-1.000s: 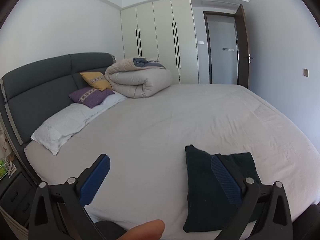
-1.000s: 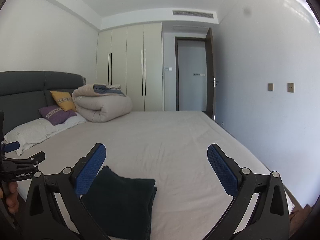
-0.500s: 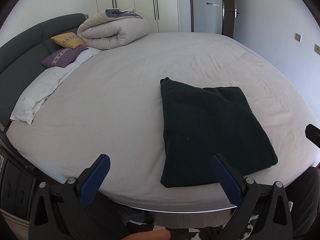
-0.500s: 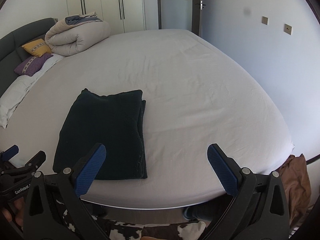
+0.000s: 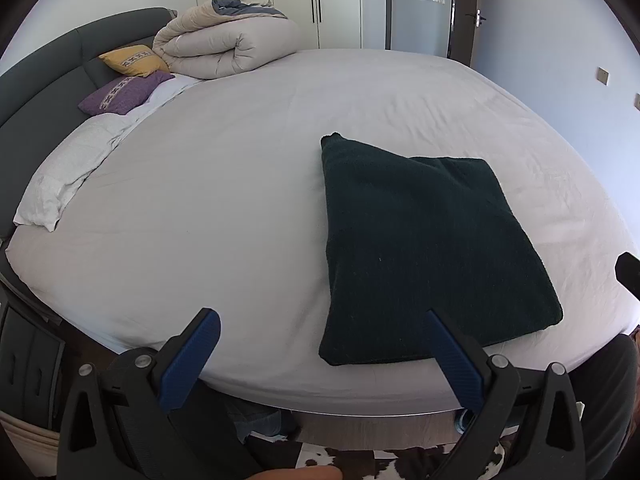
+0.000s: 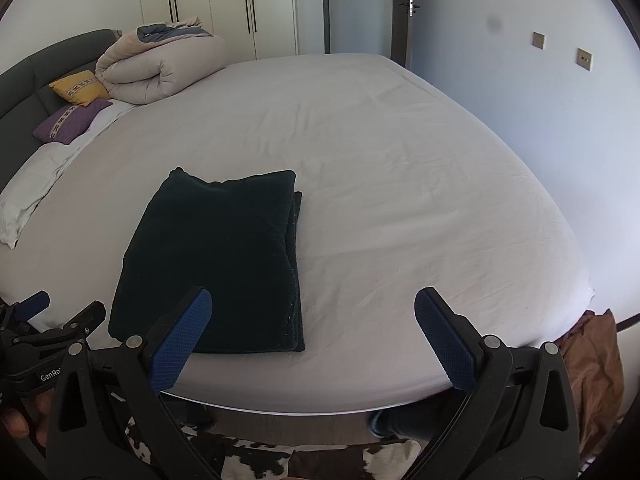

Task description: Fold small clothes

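- Both cameras look down on the bed (image 5: 240, 208) from a little nearer than half a second ago, and far steeper than a second ago, when they faced the wardrobe and door; the folded cloth (image 5: 424, 248) has not shifted on the sheet.
- The folded cloth, dark green and nearly black, lies flat as a neat rectangle near the foot edge of the bed, its layered edges showing along its right side in the right wrist view.
- The left gripper (image 5: 320, 344) hangs over the foot edge with its jaws spread wide and empty; the near left corner of the cloth sits between them, closer to the right jaw, which overlaps the cloth's near edge in the picture.
- The right gripper (image 6: 312, 324) also has its jaws wide apart, holding nothing; its left jaw overlaps the cloth's near edge, and the cloth's near right corner lies between the jaws.
- Whether either gripper touches the cloth cannot be told.
- A rolled duvet (image 5: 228, 46), a yellow cushion (image 5: 134, 58) and a purple cushion (image 5: 124, 92) lie at the headboard end, well apart from the cloth.
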